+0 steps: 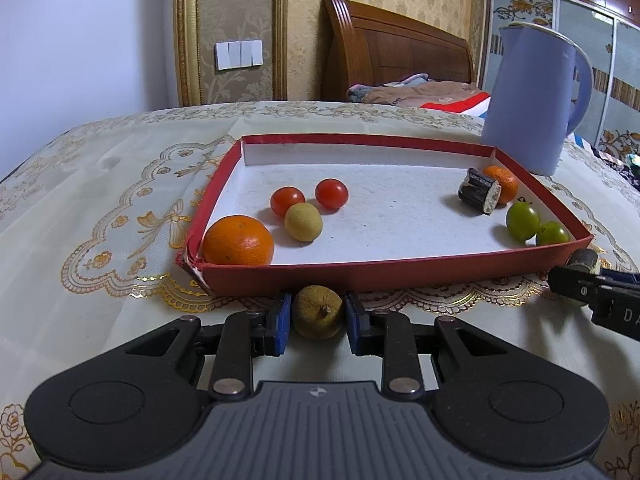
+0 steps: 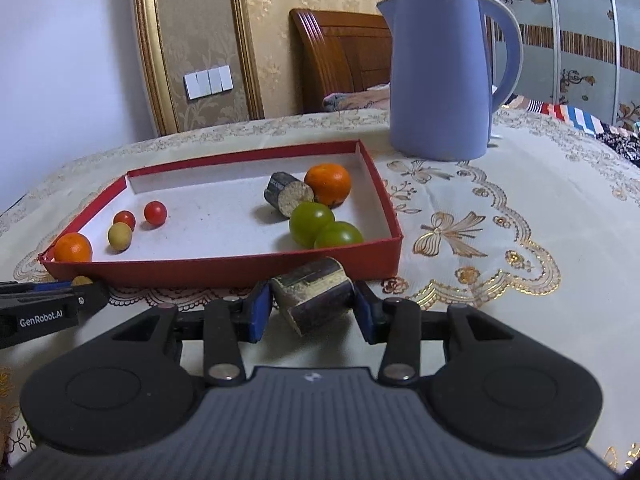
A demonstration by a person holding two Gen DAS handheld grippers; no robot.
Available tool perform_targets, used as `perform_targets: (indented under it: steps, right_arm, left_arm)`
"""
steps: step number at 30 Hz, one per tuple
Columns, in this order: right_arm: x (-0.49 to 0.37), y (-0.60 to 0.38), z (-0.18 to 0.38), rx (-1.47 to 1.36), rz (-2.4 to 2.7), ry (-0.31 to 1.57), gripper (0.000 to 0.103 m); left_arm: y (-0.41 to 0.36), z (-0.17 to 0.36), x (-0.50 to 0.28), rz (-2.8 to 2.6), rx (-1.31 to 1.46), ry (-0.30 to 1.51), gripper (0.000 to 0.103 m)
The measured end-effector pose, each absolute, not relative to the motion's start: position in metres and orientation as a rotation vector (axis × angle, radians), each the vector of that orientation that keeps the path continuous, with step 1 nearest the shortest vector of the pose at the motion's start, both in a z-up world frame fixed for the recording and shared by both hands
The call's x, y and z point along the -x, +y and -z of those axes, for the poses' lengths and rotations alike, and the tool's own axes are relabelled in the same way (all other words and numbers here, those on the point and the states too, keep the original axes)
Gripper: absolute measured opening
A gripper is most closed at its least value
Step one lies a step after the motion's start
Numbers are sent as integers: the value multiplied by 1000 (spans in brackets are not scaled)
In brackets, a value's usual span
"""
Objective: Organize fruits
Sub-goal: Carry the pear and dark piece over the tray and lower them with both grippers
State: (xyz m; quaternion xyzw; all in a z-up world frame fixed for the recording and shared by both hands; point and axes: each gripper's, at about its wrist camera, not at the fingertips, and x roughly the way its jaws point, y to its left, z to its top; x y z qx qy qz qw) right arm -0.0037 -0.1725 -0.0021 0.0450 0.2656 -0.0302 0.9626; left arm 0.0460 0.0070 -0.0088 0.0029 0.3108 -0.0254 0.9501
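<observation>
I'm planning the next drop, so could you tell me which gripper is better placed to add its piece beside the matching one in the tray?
Probably right: the right gripper holds a cane piece at the tray's near wall, close to its match.

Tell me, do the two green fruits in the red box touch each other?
Touching. In the right wrist view the farther green fruit overlaps the nearer green fruit with no gap, near the corner of the red box.
</observation>
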Motion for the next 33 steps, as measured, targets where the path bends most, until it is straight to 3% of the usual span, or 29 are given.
perform_targets:
  steps: [33]
  right_arm:
    - [16,-170,-9,-85,54,440,41]
  left_arm:
    - [22,-10,-26,1,55,502,27]
